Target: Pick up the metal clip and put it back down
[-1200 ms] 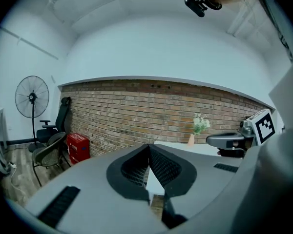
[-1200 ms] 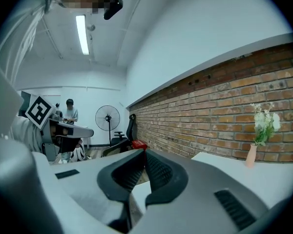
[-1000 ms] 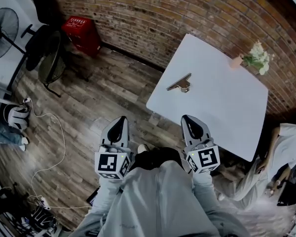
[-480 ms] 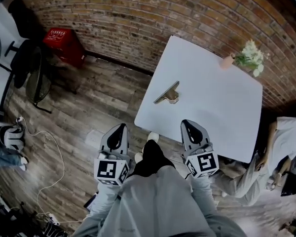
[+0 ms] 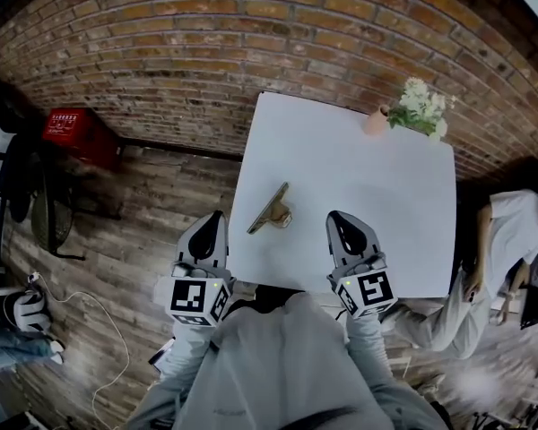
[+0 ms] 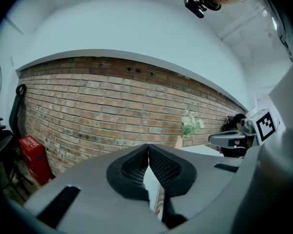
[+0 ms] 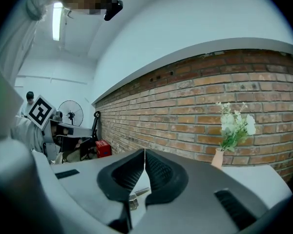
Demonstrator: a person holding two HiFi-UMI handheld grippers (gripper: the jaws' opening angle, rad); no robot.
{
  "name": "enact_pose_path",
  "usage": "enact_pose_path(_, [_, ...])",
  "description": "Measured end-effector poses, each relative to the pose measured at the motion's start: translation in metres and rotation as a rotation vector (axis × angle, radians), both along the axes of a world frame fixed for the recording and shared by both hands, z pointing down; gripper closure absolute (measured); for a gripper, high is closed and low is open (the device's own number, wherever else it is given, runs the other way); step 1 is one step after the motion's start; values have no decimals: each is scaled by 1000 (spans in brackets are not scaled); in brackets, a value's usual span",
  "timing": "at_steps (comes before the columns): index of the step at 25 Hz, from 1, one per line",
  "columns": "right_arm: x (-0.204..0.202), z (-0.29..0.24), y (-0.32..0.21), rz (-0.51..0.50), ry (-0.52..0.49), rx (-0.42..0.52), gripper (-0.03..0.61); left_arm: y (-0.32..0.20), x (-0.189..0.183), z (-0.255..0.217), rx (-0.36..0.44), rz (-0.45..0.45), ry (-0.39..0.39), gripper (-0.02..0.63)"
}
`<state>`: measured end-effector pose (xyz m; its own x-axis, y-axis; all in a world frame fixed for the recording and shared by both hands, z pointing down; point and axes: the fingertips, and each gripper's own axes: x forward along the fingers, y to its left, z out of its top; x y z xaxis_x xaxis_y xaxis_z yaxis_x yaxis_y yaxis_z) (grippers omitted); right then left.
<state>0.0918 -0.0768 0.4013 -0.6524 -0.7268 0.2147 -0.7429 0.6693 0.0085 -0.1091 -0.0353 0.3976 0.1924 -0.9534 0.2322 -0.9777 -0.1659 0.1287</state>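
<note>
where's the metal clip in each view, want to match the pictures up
Head view: metal clip on the white table, near its left front edge.
Left gripper view: cannot make it out.
Right gripper view: low centre, below the tongs of the right gripper.
Shared landmark: flower vase by the brick wall.

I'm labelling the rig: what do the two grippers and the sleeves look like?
The left gripper and right gripper match: grey tapered shells, black textured pads, a white cube with black square markers. The sleeves are light grey.
</note>
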Motion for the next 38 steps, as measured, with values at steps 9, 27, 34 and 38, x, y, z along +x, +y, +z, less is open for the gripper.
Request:
enact_pose_path(9, [4, -7, -27, 48, -18, -7, 554, -47, 8, -10, 6, 68, -9, 588])
enact_pose_path(27, [-11, 4, -24, 129, -26, -83, 552, -71, 10, -2, -29, 213, 14, 588])
enact_pose_path(34, [-19, 9, -19, 98, -20, -102, 551, -66, 10, 6, -45, 225, 28, 588])
enact_pose_path(38, [-29, 17, -17, 65, -12, -127, 464, -65, 8, 9, -54, 227, 28, 588])
